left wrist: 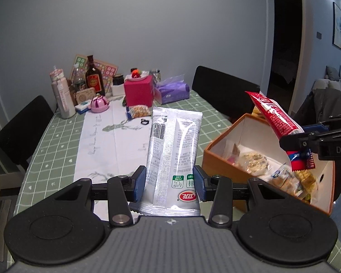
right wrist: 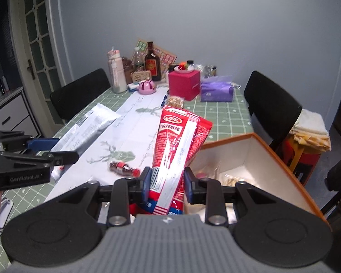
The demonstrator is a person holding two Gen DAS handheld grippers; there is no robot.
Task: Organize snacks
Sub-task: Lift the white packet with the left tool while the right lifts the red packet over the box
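Both grippers are loaded: the left gripper (left wrist: 169, 183) clenches a silver foil snack packet (left wrist: 174, 157), the right gripper (right wrist: 166, 185) a red plastic snack packet (right wrist: 174, 150). Next, I judge, each drops into the orange cardboard box (left wrist: 225, 170) at the right.

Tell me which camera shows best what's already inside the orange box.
The left wrist view: it looks into the orange box, showing wrapped snacks on its floor. The right wrist view shows mostly the box's white inner walls, with the red packet blocking much of the floor.
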